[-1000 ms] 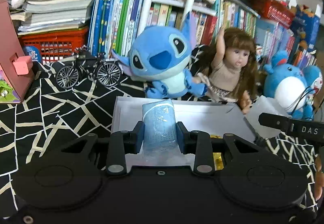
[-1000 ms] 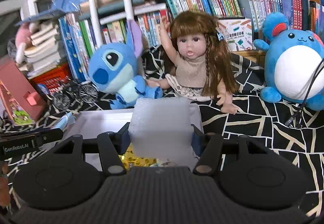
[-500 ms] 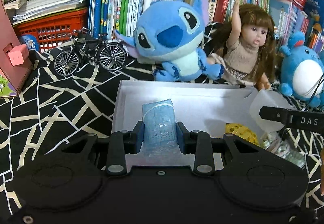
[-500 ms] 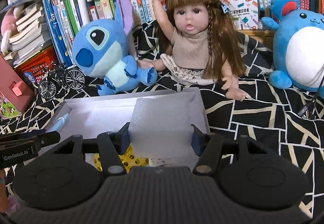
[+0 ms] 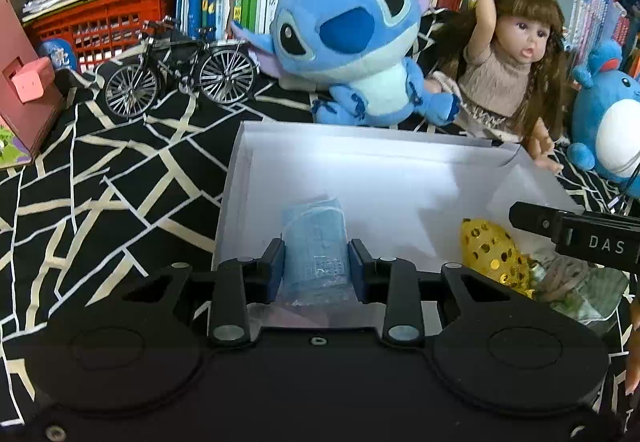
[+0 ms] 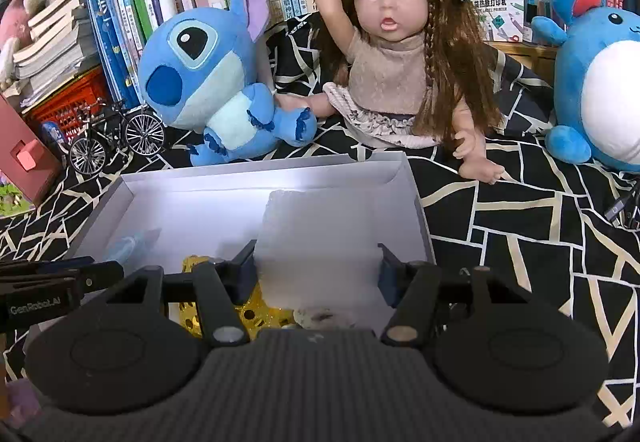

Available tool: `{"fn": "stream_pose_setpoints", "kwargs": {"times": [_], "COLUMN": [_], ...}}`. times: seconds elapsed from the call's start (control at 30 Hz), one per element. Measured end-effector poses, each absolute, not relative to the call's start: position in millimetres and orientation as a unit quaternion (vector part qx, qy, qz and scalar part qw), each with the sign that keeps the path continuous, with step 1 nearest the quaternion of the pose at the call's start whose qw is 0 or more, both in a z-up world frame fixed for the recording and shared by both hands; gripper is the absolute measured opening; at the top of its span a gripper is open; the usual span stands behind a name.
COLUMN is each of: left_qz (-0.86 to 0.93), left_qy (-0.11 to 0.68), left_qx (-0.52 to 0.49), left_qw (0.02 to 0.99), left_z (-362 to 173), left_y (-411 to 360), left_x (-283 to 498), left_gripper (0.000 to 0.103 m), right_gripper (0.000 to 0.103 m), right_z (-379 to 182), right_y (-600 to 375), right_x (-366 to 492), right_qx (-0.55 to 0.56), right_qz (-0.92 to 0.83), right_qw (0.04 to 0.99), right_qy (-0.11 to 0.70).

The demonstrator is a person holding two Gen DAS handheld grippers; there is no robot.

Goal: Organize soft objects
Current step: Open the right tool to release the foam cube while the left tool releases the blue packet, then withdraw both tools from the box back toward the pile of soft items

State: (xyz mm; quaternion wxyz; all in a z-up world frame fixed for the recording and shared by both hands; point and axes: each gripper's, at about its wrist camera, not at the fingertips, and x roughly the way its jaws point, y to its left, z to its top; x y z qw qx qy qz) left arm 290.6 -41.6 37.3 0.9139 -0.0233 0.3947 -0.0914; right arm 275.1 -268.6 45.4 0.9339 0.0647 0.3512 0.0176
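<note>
My left gripper (image 5: 316,262) is shut on a blue packet in clear wrap (image 5: 314,238) and holds it over the near left part of the white box (image 5: 360,146). My right gripper (image 6: 316,266) is shut on a white foam block (image 6: 320,234) and holds it over the right part of the same white box (image 6: 256,170). A gold sequined soft item (image 5: 490,250) and a clear bag with pale contents (image 5: 576,282) lie in the box. The blue packet (image 6: 128,246) and the gold item (image 6: 192,314) also show in the right wrist view.
The box sits on a black cloth with cream lines (image 5: 100,182). Behind it sit a blue Stitch plush (image 5: 352,38), a doll (image 5: 508,74) and a round blue plush (image 6: 600,74). A model bicycle (image 5: 180,70), a red crate (image 5: 100,22), a pink box (image 5: 20,94) and bookshelves stand at the back.
Both grippers have moved forward and down over the white box with their loads still held. The inside of the box and the gold item now show more fully.
</note>
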Motion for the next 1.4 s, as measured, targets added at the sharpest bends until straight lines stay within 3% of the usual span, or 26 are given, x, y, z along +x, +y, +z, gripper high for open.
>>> {"fn": "stream_pose_setpoints", "kwargs": {"times": [0.27,0.33,0.43,0.5,0.6,1.0,1.4], "left_qz": [-0.093,-0.091,-0.087,-0.089,-0.091,-0.122,-0.119], "left_qy": [0.401,0.399,0.382,0.368,0.347,0.32,0.288], "left_qx": [-0.031,-0.035,-0.022,-0.012,-0.005,-0.036,-0.037], "left_qw": [0.911,0.912,0.92,0.926,0.934,0.939,0.95], "left_z": [37,39,44,49,59,82,73], "left_y": [-39,-38,-39,-39,-39,-21,-1], "left_x": [293,290,282,276,265,215,146], "left_gripper": [0.039,0.047,0.056,0.069,0.078,0.079,0.083], "right_gripper": [0.066,0.074,0.076,0.078,0.082,0.091,0.096], "right_z": [45,47,51,55,63,91,73], "right_y": [-268,-269,-271,-270,-269,-256,-244], "right_x": [275,272,266,261,252,190,129], "right_qx": [0.071,0.077,0.083,0.083,0.08,0.041,0.052], "right_qz": [0.019,0.021,0.026,0.03,0.034,0.061,0.091], "right_qw": [0.935,0.936,0.938,0.94,0.944,0.964,0.969], "right_qy": [0.346,0.342,0.336,0.33,0.318,0.257,0.225]}}
